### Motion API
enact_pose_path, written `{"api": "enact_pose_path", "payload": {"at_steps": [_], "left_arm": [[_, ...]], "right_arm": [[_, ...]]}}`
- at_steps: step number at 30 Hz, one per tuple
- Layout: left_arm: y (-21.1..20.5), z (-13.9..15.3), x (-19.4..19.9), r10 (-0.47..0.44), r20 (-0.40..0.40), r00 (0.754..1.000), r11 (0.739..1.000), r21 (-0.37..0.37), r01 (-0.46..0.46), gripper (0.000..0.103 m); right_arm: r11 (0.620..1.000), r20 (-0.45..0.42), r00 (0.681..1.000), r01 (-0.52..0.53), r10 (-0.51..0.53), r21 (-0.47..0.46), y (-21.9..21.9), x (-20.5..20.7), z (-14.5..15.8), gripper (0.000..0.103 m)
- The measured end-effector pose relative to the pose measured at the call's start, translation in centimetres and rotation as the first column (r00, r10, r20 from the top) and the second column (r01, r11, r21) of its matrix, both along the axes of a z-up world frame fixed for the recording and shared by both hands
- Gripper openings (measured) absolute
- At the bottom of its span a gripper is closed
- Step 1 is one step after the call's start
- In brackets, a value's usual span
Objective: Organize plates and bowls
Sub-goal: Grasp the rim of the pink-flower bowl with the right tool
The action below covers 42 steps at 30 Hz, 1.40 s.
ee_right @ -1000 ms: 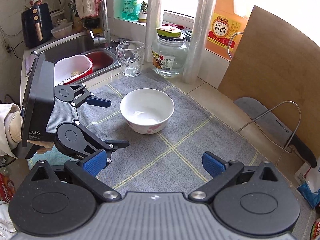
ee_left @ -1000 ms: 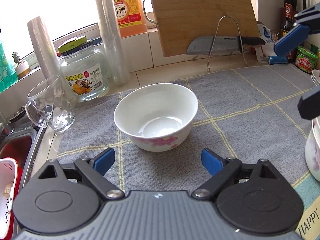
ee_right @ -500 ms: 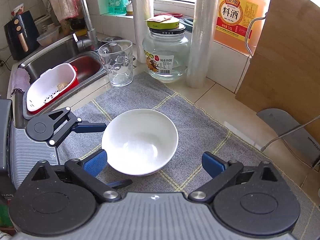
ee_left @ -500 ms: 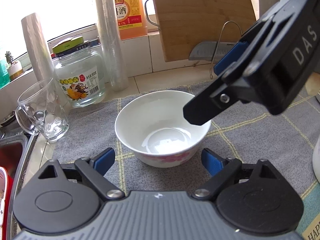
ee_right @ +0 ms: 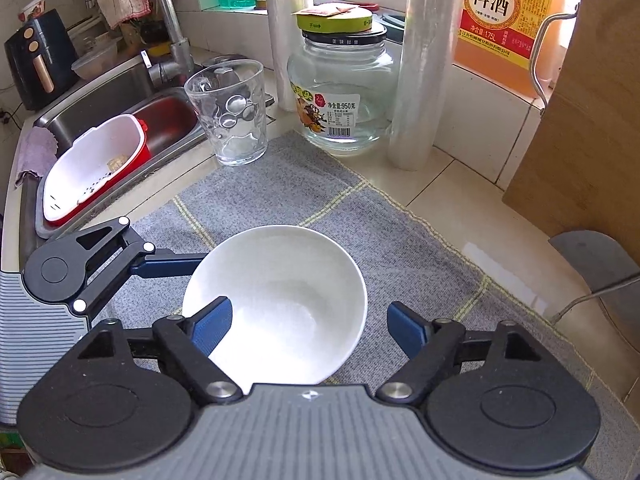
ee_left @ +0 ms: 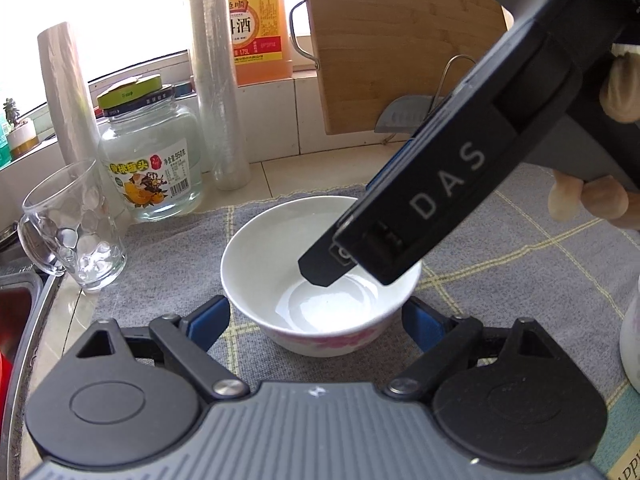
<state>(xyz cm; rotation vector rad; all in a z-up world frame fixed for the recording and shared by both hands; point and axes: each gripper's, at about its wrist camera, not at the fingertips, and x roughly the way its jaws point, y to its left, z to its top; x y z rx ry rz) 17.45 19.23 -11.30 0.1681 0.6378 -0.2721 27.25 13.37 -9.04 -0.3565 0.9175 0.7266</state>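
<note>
A white bowl [ee_left: 320, 304] with pink flowers on its side stands on the grey checked mat [ee_left: 168, 264]. My left gripper [ee_left: 316, 320] is open, and its blue pads flank the bowl's near side without pressing it. My right gripper [ee_right: 308, 328] reaches steeply down from the right. Its jaws are closing around the bowl [ee_right: 280, 300]. One of its fingers [ee_right: 212, 328] is inside the bowl. The other finger [ee_right: 406, 330] is outside the right rim, with a gap still showing. In the left wrist view, the right gripper's finger [ee_left: 320, 272] dips into the bowl.
A glass mug [ee_left: 76, 236], a lidded glass jar [ee_left: 152, 160] and two film rolls stand behind the mat. The sink [ee_right: 120, 96] with a red-and-white strainer basket [ee_right: 92, 168] lies to the left. A cutting board [ee_left: 400, 40] leans at the back. Another white bowl [ee_left: 630, 344] sits at the right edge.
My right gripper came in from the right and lowered over the bowl. One finger went inside and the jaws narrowed. My left gripper stayed near the bowl, still open.
</note>
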Motion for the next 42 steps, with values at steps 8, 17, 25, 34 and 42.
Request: {"api": "enact_pose_path", "payload": {"at_steps": [8, 17, 25, 34, 42], "left_arm": [[0.1, 0.2, 0.2, -0.012, 0.006, 1.0, 1.0, -0.005, 0.012, 0.092], [0.2, 0.0, 0.5, -0.027, 0.004, 1.0, 0.999, -0.019, 0.027, 0.093], [0.6, 0.1, 0.5, -0.035, -0.002, 0.999, 0.998, -0.046, 0.035, 0.092], [1.1, 0.3, 0.4, -0.047, -0.016, 0.999, 0.996, -0.08, 0.045, 0.093], [1.0, 0.4, 0.4, -0.047, -0.02, 0.999, 0.996, -0.076, 0.046, 0.092]], "right_arm": [[1.0, -0.027, 1.0, -0.011, 0.011, 0.019, 0.7, 1.1, -0.6, 0.077], [1.0, -0.044, 0.999, -0.014, 0.014, 0.019, 0.9, 1.7, -1.0, 0.073], [1.0, -0.051, 0.999, -0.017, 0.017, 0.015, 1.0, 1.9, -1.2, 0.072], [1.0, -0.06, 0.998, -0.018, 0.018, 0.012, 1.1, 2.2, -1.3, 0.072], [1.0, -0.061, 0.998, -0.022, 0.023, 0.009, 1.2, 2.1, -1.4, 0.07]]}}
